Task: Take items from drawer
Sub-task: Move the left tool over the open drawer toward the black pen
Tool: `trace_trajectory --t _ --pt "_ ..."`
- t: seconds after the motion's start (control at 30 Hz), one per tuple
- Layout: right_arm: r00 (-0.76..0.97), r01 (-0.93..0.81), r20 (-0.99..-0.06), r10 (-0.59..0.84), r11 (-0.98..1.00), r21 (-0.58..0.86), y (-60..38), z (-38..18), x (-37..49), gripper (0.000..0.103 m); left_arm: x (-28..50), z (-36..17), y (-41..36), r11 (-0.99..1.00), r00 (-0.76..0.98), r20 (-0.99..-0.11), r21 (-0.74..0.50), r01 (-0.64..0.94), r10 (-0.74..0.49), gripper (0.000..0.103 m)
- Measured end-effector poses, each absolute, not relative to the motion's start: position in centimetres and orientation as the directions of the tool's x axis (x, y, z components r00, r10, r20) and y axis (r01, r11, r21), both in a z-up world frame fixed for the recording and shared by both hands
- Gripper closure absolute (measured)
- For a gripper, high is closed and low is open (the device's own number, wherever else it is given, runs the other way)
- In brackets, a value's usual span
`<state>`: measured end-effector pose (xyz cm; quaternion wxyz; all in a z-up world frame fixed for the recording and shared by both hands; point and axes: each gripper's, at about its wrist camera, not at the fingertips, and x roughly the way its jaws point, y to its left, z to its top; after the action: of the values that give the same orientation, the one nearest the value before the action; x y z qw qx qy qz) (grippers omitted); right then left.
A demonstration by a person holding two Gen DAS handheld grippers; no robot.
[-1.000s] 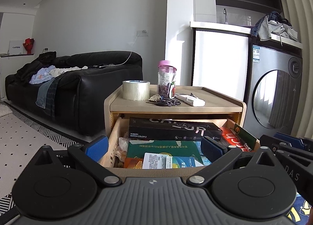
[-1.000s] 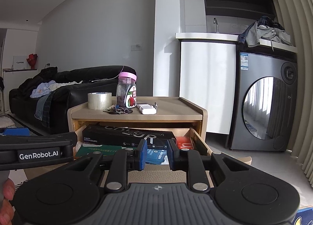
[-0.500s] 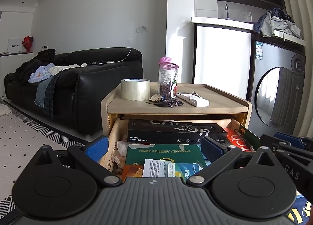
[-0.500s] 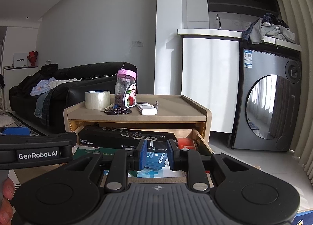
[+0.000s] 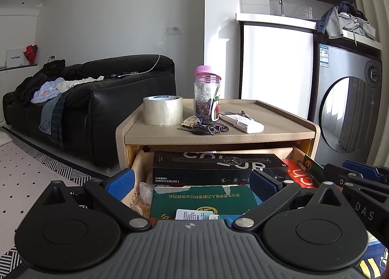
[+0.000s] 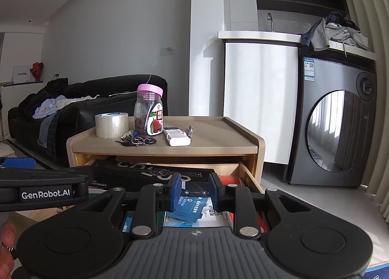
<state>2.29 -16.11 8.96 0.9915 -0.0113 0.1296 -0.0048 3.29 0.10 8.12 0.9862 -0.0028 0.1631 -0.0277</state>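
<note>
Low beige side table (image 5: 279, 131) with a raised lip along its side and back edges; its light wooden drawer (image 5: 139, 160) is pulled out below the top, toward the cameras.

Drawer is packed. A long black cardboard watch box (image 5: 214, 167) lies across the back, running almost from wall to wall. In front of it a dark green booklet with gold lettering (image 5: 201, 200) lies flat, a white printed card (image 5: 194, 213) resting on its near end. A red box (image 5: 299, 174) sits at the right end against the drawer's right wall. Crumpled clear wrap (image 5: 145, 188) fills the left corner. Little free room between items and walls.

Left gripper (image 5: 192, 181): blue-padded jaws spread wide, nothing between them; it hangs over the drawer's near edge, left pad outside the left wall, right pad above the watch box's right end.

Right gripper (image 6: 194, 190): jaws narrow and opening, pads clear of everything; through the gap show loose blue packets (image 6: 189, 207) lying in the drawer's right half.

Table top: roll of clear packing tape (image 5: 163, 110), pink-lidded clear plastic jar (image 5: 206, 97), bunch of keys (image 5: 206, 128), white remote control (image 5: 243, 123). Right half of the top is bare.

Black leather sofa (image 5: 109, 99) left, silver front-loading washing machine (image 5: 347, 109) right, both set back from the table.
</note>
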Motion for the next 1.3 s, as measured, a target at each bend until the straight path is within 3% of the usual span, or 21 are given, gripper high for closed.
trace_trajectory --t 0.77,1.3 --pt "0.958 0.058 -0.282 -0.058 0.998 -0.009 -18.2 8.2 5.1 0.059 7.9 8.3 -2.1 0.992 0.913 -0.394 0.024 0.123 -0.104 0.0" --pt "0.961 0.077 -0.266 -0.072 0.997 0.011 -19.9 8.8 5.1 0.057 11.6 11.1 -5.2 0.958 0.857 -0.451 0.015 0.286 -0.249 0.0"
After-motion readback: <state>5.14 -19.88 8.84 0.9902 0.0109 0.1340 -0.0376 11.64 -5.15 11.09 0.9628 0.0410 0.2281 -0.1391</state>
